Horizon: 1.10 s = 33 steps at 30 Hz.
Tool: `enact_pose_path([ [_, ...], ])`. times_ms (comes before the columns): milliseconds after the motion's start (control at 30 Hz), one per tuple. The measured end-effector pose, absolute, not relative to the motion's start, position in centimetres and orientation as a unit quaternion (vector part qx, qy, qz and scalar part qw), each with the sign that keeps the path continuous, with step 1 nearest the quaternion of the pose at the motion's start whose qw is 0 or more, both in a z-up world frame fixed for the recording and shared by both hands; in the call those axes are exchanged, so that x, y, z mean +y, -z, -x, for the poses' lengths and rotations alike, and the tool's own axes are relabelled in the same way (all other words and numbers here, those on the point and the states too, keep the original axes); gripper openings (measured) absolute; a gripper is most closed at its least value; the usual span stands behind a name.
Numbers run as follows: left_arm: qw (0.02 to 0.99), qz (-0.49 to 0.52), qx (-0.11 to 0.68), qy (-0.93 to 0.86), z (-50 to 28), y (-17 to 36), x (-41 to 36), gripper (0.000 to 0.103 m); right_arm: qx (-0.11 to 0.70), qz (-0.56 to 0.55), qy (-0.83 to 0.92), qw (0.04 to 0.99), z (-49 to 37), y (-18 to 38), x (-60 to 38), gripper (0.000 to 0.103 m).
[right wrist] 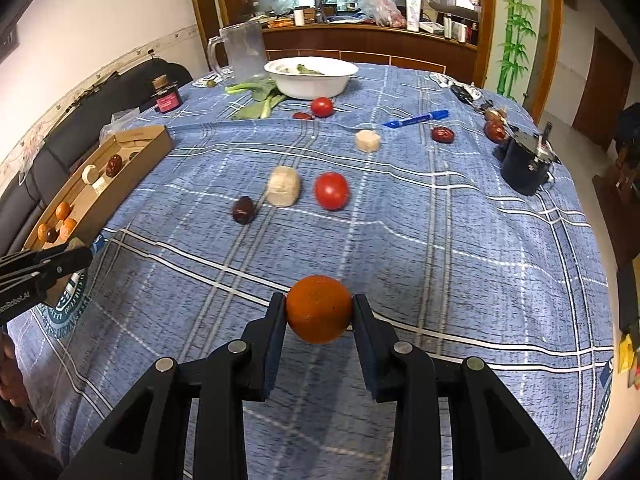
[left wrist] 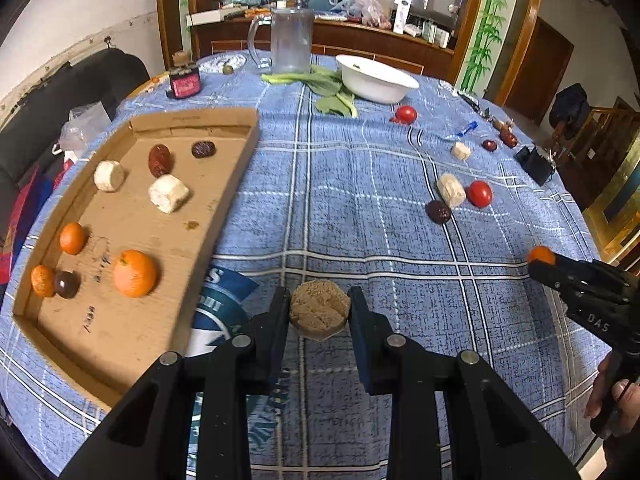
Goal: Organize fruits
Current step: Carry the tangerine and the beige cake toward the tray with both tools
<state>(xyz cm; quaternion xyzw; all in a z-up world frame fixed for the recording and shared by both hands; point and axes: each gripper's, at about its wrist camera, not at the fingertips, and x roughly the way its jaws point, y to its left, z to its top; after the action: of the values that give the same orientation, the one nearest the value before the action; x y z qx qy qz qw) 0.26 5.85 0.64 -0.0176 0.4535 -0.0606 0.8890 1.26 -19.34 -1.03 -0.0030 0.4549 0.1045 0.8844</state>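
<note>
My left gripper (left wrist: 319,312) is shut on a tan fibrous chunk (left wrist: 319,309), held above the cloth just right of the cardboard tray (left wrist: 196,116). The tray holds oranges (left wrist: 134,273), red dates (left wrist: 160,159) and white chunks (left wrist: 168,193). My right gripper (right wrist: 319,312) is shut on an orange (right wrist: 319,308) above the table's near side; it also shows in the left wrist view (left wrist: 541,255). Loose on the cloth lie tomatoes (right wrist: 331,190), a white chunk (right wrist: 284,186) and a dark date (right wrist: 243,210).
A white bowl (right wrist: 310,74), leafy greens (right wrist: 260,98), a glass mug (right wrist: 242,50) and a small jar (right wrist: 167,96) stand at the far side. A blue pen (right wrist: 416,118) and a dark container (right wrist: 524,164) lie at the right.
</note>
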Motion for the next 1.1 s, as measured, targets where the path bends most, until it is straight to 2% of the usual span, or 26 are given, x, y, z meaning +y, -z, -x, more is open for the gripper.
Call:
enact_pose_path([
  [633,0.906,0.062,0.418,0.021,1.4,-3.9,13.5,0.028,0.427,0.04,-0.173,0.887,-2.6,-2.0,-9.8,0.036],
  [1100,0.904,0.089,0.413,-0.062,3.1,-4.0,22.0,0.028,0.405,0.083,-0.257,0.873,-4.7,-3.2,-0.3,0.036],
])
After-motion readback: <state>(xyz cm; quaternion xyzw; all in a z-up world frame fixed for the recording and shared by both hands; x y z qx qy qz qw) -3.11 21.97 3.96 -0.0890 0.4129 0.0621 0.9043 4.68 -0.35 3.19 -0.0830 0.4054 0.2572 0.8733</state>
